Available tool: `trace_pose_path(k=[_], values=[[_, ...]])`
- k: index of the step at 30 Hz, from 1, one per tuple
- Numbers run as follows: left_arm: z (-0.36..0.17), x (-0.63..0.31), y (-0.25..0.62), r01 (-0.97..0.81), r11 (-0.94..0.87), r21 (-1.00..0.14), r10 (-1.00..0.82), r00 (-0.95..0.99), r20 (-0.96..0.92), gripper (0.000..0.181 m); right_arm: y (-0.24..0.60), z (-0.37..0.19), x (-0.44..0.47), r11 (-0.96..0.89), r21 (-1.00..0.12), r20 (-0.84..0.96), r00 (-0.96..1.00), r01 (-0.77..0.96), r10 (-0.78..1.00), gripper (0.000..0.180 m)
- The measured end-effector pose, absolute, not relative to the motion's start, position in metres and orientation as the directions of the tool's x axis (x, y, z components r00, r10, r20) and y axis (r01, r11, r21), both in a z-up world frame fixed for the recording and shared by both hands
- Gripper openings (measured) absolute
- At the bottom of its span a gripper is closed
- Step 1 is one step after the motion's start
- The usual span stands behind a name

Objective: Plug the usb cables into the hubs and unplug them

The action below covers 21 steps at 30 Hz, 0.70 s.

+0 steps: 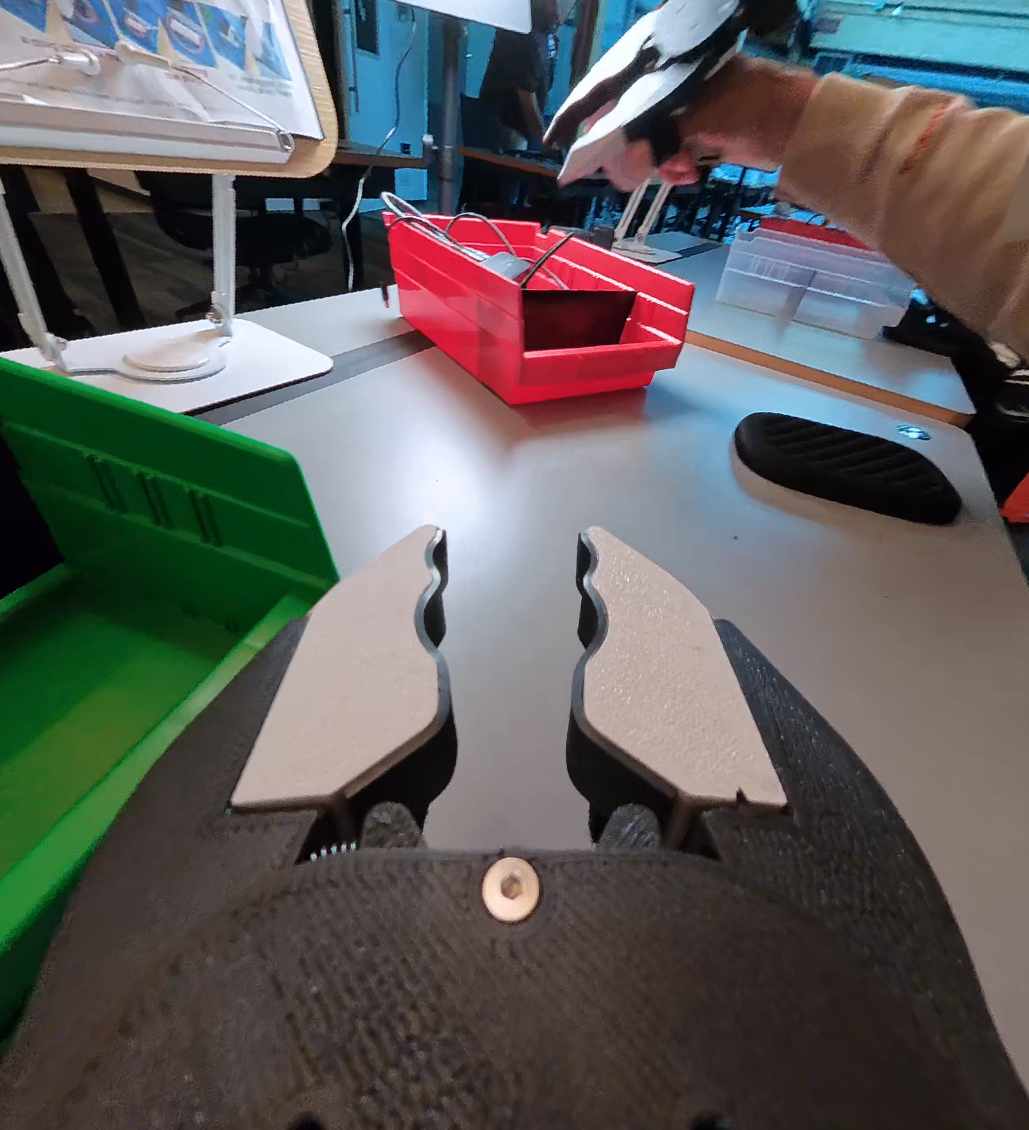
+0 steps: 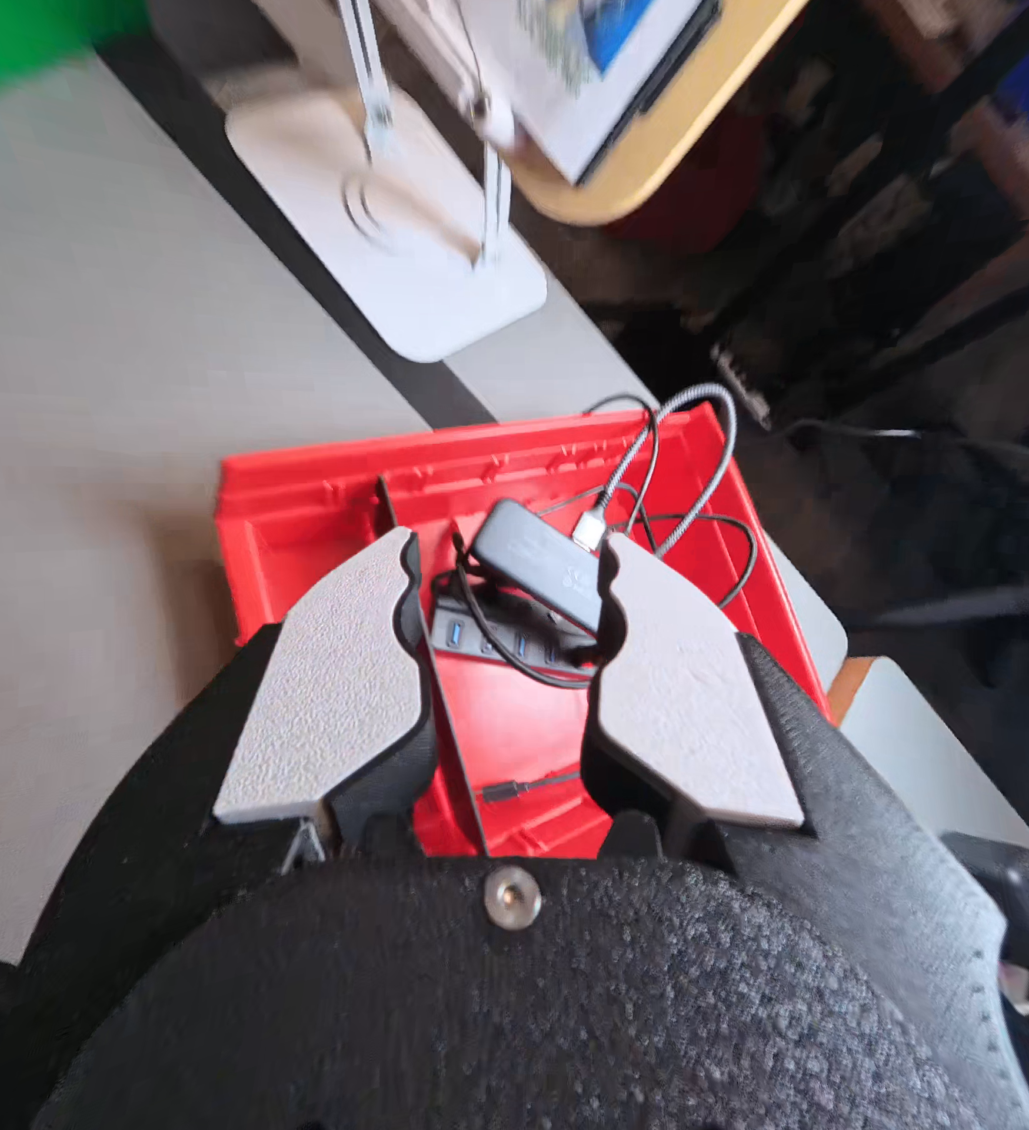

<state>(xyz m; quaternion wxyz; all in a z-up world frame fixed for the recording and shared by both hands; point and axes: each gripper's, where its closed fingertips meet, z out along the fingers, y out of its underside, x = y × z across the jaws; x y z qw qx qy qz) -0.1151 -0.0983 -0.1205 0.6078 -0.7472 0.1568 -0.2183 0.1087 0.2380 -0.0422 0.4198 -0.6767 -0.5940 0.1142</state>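
A red bin (image 2: 328, 507) holds a dark grey hub (image 2: 536, 562), a black hub with blue ports (image 2: 499, 639), a braided cable with a silver plug (image 2: 590, 529) and thin black cables. My right gripper (image 2: 509, 544) is open and empty, held above the bin and looking down into it. In the left wrist view the red bin (image 1: 499, 342) stands at the far middle of the table, with the right gripper (image 1: 615, 104) in a person's hand high above it. My left gripper (image 1: 510, 541) is open and empty, low over the grey table (image 1: 622, 520).
A green bin (image 1: 133, 611) stands close on the left of my left gripper. A white document stand (image 1: 194, 361) is at the back left. A black wrist rest (image 1: 842, 468) lies at the right. A clear plastic organiser (image 1: 805, 287) stands at the far right.
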Motion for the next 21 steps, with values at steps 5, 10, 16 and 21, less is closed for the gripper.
trace_pose_path(k=[5, 10, 16, 21], values=[[-0.119, -0.133, -0.094, 0.000, -0.185, -0.983, -0.404, 0.912, 0.076, 0.047, 0.180, -0.032, 0.113, 0.112, -0.788, 0.334, 0.268, 0.606, 0.904, 0.056], [-0.122, -0.166, -0.090, -0.143, -0.224, -0.964, -0.272, 0.959, -0.079, 0.053, 0.135, -0.115, 0.125, 0.121, -0.638, 0.367, 0.162, 0.761, 0.916, 0.057], [-0.149, -0.199, -0.085, -0.413, -0.531, -0.740, -0.343, 0.903, -0.258, 0.064, 0.151, -0.181, 0.138, 0.130, -0.359, 0.459, 0.053, 0.924, 0.887, 0.063], [-0.192, -0.229, -0.073, -0.578, -0.705, -0.412, -0.479, 0.816, -0.324, 0.075, 0.164, -0.196, 0.117, 0.167, -0.276, 0.449, -0.027, 0.946, 0.893, 0.054]])
